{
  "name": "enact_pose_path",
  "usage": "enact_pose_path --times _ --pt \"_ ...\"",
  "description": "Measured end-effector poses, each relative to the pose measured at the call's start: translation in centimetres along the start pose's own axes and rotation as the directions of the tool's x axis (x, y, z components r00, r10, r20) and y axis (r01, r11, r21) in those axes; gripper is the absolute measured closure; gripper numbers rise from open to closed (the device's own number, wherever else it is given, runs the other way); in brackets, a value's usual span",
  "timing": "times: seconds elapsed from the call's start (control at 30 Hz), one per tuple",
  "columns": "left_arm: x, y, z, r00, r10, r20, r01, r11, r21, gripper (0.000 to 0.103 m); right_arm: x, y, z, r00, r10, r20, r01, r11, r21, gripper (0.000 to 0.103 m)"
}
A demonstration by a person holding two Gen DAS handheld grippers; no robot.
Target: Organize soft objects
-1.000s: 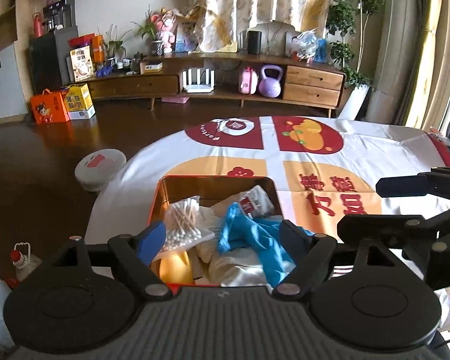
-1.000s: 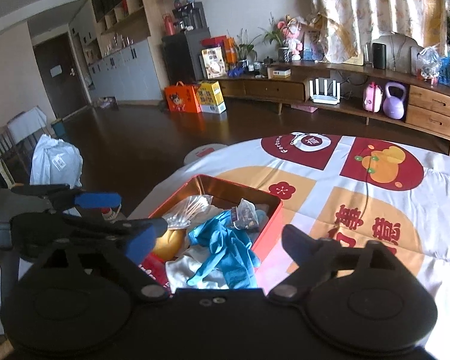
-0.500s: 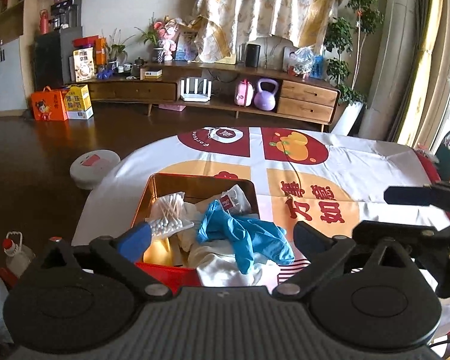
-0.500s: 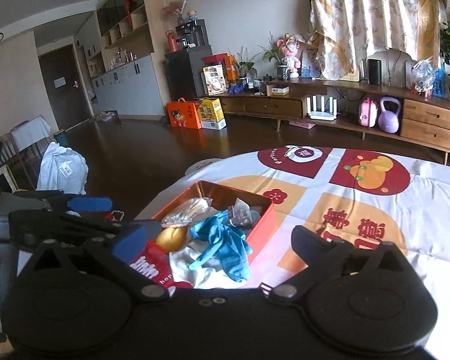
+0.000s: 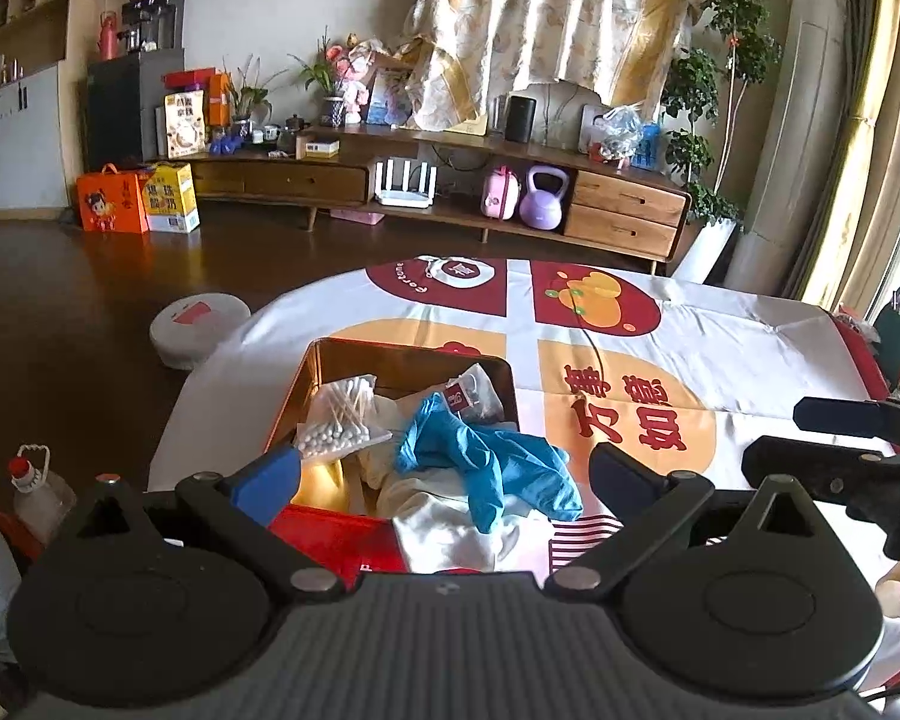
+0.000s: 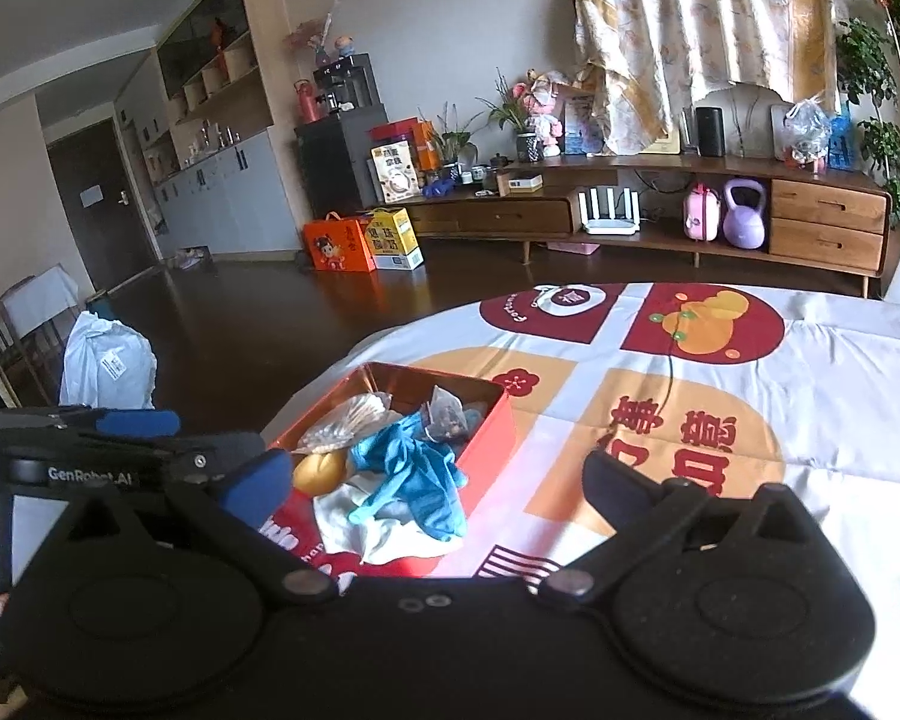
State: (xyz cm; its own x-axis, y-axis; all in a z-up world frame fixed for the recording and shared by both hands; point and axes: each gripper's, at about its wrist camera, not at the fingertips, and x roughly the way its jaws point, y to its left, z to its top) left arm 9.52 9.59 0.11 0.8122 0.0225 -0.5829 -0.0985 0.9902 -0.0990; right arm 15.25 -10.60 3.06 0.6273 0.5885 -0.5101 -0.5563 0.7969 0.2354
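A red tin box (image 5: 513,384) sits near the left edge of the worktop (image 5: 750,342), which is covered by a printed cloth. Inside the tin box lie a blue glove (image 5: 486,450), a bag of cotton swabs (image 5: 342,414) at its left, a small clear packet (image 5: 474,393) at its far right corner, and white cloth (image 5: 450,522) spilling over the near edge. The left tongs (image 5: 444,468) stand wide and empty, just short of the box. The right tongs (image 6: 435,477) are also spread wide with nothing between the fingers, to the right of the left tongs.
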Motion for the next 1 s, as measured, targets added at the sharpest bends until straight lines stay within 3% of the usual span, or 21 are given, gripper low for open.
enact_pose_path --times 0.13,1.0 --pt "-0.36 -0.52 -0.32 0.999 0.038 0.01 -0.039 0.999 0.022 0.0 -0.23 -0.03 -0.34 1.0 -0.001 -0.005 0.001 1.0 0.007 0.0" --pt "-0.99 -1.01 -0.5 1.0 0.016 0.014 -0.016 1.0 0.007 0.0 -0.25 0.15 -0.53 0.999 -0.044 -0.001 0.044 0.999 -0.002 0.0"
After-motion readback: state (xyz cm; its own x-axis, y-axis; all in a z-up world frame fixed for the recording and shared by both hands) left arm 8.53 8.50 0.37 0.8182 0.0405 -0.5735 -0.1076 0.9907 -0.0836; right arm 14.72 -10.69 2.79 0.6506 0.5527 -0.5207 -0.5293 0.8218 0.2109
